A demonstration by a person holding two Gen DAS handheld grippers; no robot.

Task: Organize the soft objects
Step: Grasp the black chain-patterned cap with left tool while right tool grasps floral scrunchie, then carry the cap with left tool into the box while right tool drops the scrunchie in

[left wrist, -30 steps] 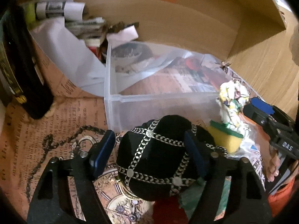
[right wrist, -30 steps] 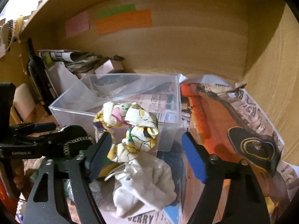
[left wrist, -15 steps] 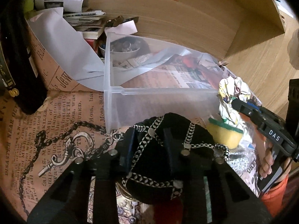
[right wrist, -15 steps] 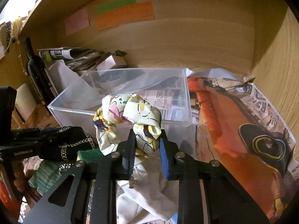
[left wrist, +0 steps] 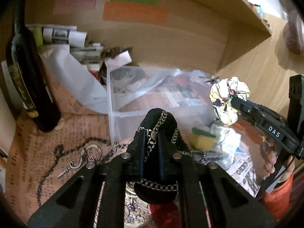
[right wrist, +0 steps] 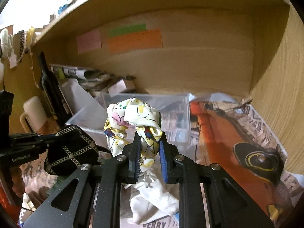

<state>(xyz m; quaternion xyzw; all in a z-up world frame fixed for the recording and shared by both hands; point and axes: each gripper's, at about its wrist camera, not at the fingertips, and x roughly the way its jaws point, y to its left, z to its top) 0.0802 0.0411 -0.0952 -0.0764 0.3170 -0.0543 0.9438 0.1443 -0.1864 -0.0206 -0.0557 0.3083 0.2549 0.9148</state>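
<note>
Left hand-held gripper (left wrist: 152, 142) clenches black pouch (left wrist: 155, 121), base hidden; right hand-held gripper (right wrist: 150, 150) clenches floral scrunchie (right wrist: 131, 117).

The black pouch (left wrist: 157, 125) looks like matt velvety cloth crossed with dull metal chain trim. The floral scrunchie (right wrist: 133, 119) is smooth, faintly glossy fabric. The storage bin (left wrist: 121, 117) is clear, frosted plastic. Shelf walls (right wrist: 190, 66) are matt wood grain, lined below with printed paper (left wrist: 47, 142). A yellow sponge (left wrist: 202, 140) looks porous, and the dark bottle (left wrist: 28, 79) glossy.
</note>
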